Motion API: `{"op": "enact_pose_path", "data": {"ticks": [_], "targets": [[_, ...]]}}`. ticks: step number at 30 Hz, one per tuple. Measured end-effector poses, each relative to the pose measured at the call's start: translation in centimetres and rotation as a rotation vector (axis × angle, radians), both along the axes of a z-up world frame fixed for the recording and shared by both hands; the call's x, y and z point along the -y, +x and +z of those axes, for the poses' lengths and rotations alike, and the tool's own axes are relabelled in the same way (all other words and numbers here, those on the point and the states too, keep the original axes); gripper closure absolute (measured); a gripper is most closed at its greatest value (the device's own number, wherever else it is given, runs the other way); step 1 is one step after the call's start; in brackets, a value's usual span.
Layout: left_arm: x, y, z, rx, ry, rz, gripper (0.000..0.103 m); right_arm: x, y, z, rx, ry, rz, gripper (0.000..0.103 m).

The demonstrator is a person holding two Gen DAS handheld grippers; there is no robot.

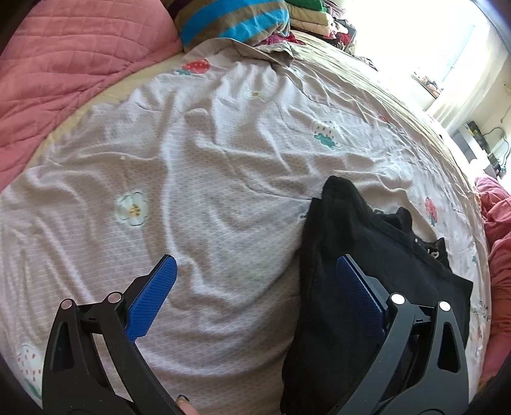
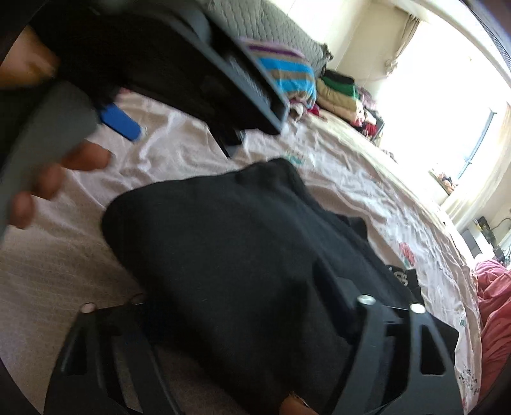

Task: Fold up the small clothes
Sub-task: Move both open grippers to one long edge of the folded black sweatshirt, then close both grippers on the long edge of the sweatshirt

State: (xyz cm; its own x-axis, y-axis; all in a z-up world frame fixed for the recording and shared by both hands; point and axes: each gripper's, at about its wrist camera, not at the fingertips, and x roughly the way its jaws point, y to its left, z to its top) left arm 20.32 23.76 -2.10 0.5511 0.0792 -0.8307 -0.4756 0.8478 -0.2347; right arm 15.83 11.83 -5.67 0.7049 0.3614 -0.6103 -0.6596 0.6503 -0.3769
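Note:
A black garment (image 1: 361, 255) lies bunched on the pale patterned bedsheet (image 1: 207, 159), at the lower right of the left wrist view. My left gripper (image 1: 255, 268) is open and empty, its blue pads (image 1: 150, 300) spread wide; the right pad rests over the garment's left edge. In the right wrist view the same black garment (image 2: 230, 255) fills the centre and drapes over my right gripper (image 2: 236, 306), hiding its fingertips and pads. The left gripper (image 2: 121, 121) and the hand holding it show blurred at the upper left there.
A pink quilt (image 1: 64, 70) lies at the far left. A striped blue and brown cloth (image 1: 233, 22) and a pile of folded clothes (image 2: 338, 92) sit at the head of the bed. More pink bedding (image 2: 495, 313) lies at the right edge, by a bright window.

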Motion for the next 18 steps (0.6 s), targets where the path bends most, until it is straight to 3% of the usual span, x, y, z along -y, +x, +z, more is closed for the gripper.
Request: {"op": "enact_pose_path", "data": {"ticks": [3, 4, 8, 13, 15, 17, 18], "targets": [[0.2, 0.6, -0.2, -0.004, -0.051, -0.013, 0.009, 0.7, -0.7, 0.9, 0.018, 0.049, 0.039, 0.076], [0.4, 0.8, -0.2, 0.0, -0.077, -0.019, 0.009, 1.0, -1.1, 1.3, 0.032, 0.059, 0.047, 0.081], [1.2, 1.5, 0.1, 0.025, -0.17, -0.048, 0.009, 2.3, -1.3, 1.9, 0.054, 0.078, 0.058, 0.084], [3.1, 2.3, 1.0, 0.053, -0.186, -0.09, 0.01, 4.2, -1.5, 2.8, 0.081, 0.132, 0.041, 0.085], [4.3, 2.7, 1.5, 0.073, -0.18, -0.119, 0.023, 5.0, -1.5, 3.3, 0.08, 0.158, 0.032, 0.085], [5.6, 2.9, 2.1, 0.081, -0.175, -0.145, 0.044, 6.0, -1.5, 3.8, 0.081, 0.192, 0.015, 0.085], [6.0, 3.0, 2.3, 0.085, -0.179, -0.154, 0.048, 6.4, -1.5, 3.9, 0.081, 0.204, 0.008, 0.085]]}}
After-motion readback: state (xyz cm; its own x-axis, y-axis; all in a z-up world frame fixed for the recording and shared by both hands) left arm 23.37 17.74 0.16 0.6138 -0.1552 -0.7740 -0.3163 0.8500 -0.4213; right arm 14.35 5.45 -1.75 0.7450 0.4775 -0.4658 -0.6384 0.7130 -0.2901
